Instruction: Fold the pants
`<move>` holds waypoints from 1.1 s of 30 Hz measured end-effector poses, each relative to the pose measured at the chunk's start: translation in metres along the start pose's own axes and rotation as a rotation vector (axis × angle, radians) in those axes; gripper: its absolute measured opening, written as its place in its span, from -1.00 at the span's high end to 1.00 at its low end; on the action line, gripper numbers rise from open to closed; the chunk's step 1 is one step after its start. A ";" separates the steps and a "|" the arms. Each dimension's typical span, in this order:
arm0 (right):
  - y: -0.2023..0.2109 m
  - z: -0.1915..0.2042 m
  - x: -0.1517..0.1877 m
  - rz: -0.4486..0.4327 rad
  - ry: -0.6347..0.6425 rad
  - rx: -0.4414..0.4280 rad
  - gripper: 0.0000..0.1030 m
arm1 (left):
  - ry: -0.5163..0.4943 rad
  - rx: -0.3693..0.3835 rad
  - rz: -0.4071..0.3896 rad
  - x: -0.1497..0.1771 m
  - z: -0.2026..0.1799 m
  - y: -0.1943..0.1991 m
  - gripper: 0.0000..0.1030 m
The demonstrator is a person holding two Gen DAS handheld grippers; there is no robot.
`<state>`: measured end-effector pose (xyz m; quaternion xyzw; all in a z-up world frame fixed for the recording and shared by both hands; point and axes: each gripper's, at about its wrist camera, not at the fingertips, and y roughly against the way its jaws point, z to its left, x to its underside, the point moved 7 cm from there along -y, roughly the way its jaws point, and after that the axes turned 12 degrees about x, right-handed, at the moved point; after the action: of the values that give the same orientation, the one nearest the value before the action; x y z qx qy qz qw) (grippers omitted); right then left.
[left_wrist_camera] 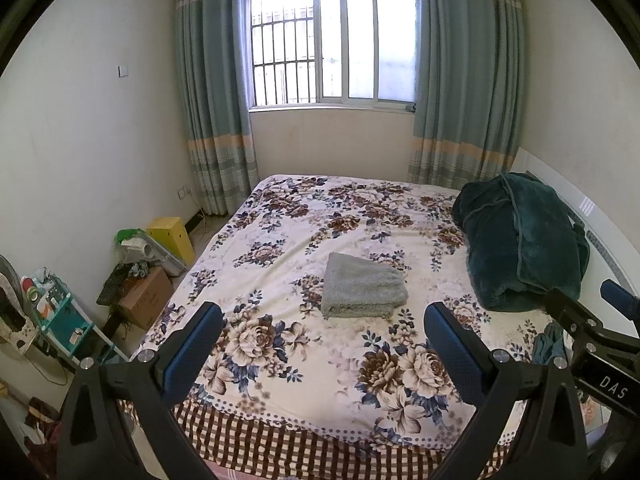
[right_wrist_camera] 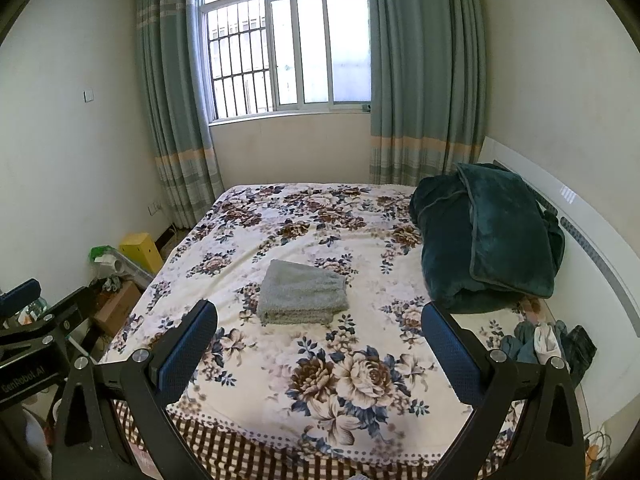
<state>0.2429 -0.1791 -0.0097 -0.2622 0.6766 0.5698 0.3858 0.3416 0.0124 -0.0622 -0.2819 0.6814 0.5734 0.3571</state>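
Note:
The grey fleece pants [left_wrist_camera: 362, 286] lie folded into a compact rectangle in the middle of the floral bed sheet [left_wrist_camera: 280, 240]; they also show in the right wrist view [right_wrist_camera: 302, 294]. My left gripper [left_wrist_camera: 324, 320] is open and empty, held above the near end of the bed, short of the pants. My right gripper [right_wrist_camera: 319, 318] is open and empty too, at about the same distance from the pants. Each gripper's body shows at the edge of the other's view, the right one [left_wrist_camera: 592, 332] and the left one [right_wrist_camera: 36, 320].
A dark green blanket [left_wrist_camera: 520, 244] is heaped on the right side of the bed by the white headboard [right_wrist_camera: 592, 240]. Small clothes [right_wrist_camera: 548, 344] lie at the bed's near right. Boxes and clutter [left_wrist_camera: 148, 264] fill the floor on the left. A window with curtains [left_wrist_camera: 332, 40] is behind.

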 end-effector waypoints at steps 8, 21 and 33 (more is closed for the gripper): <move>0.001 0.000 0.000 -0.004 -0.004 0.002 -1.00 | 0.000 0.000 -0.002 0.002 0.001 0.000 -1.00; 0.001 0.001 0.001 0.000 0.004 0.006 -1.00 | -0.003 -0.002 0.002 0.003 0.000 0.002 -1.00; 0.002 0.001 -0.002 0.001 0.005 0.002 -1.00 | -0.008 -0.001 -0.003 0.001 0.000 0.003 -1.00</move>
<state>0.2429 -0.1779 -0.0072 -0.2629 0.6783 0.5685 0.3841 0.3383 0.0128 -0.0616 -0.2807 0.6794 0.5742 0.3606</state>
